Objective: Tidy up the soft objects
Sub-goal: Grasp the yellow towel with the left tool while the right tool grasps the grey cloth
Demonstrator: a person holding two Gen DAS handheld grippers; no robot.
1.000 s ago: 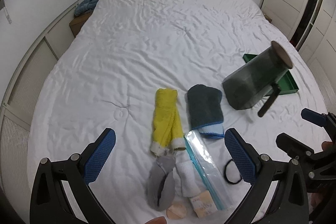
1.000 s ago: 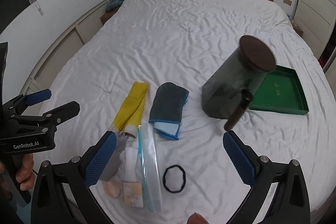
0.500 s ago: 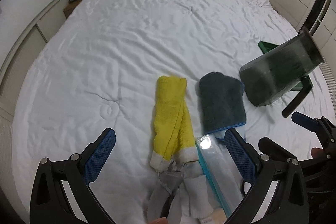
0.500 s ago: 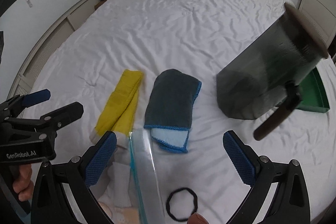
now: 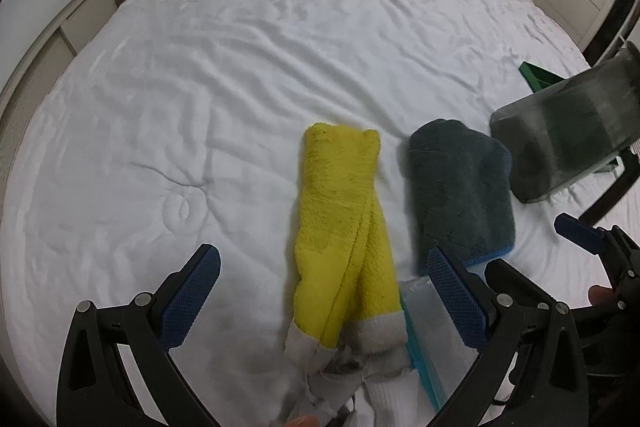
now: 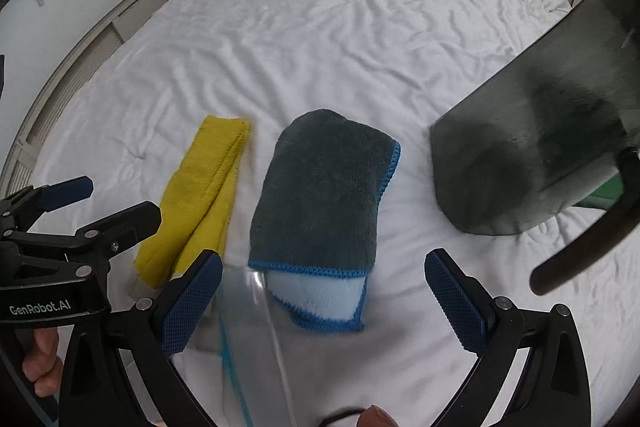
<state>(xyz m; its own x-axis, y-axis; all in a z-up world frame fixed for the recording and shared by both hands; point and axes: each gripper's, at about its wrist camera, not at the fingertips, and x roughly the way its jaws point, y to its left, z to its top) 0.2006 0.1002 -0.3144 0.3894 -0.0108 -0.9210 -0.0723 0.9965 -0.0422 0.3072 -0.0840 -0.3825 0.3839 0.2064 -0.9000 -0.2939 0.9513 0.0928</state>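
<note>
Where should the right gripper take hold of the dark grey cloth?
Probably at the near folded hem of the dark grey cloth, where the light blue underside peeks out. The right gripper, open, already straddles that edge; descend from above and pinch the stacked layers, clear of the plastic bag.

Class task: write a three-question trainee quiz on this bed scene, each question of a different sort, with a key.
1. True or false: the left gripper is shut on the yellow towel.
2. Multiple choice: which lies between the yellow towel and the dark container? A) grey cloth B) green tray C) clear bag
3. Fill in: the grey cloth's trim is ____.

Key: 1 false, both the left and the right gripper stand open; 2 A; 3 blue.
</note>
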